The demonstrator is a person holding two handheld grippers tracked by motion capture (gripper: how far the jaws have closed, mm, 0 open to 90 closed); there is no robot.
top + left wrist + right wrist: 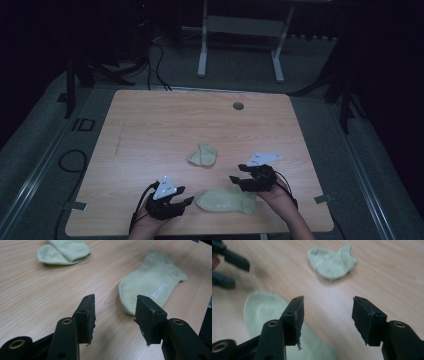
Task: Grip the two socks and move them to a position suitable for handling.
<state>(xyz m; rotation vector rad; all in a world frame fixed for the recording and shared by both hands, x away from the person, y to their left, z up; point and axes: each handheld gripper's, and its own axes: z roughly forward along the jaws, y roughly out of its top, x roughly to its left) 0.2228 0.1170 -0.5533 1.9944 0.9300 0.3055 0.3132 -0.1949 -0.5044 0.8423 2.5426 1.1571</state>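
Observation:
A pale green sock [226, 200] lies flat near the table's front edge, between my two grippers. A second pale green sock [202, 155] sits folded over itself a little farther back, near the table's middle. My left gripper [185, 195] is just left of the flat sock's toe, open, with bare wood between its jaws [115, 302]; ahead of it lie the flat sock [152, 287] and the folded one [65, 251]. My right gripper [236, 172] hovers above the flat sock's cuff end, open and holding nothing [327, 302]. Beneath it is the flat sock [264, 312], beyond it the folded sock [333, 261].
The wooden table [150, 120] has a round cable hole [238, 106] near its far edge. A white desk frame [202, 45] stands on the floor behind the table. Cables [72, 160] lie on the grey floor to the left.

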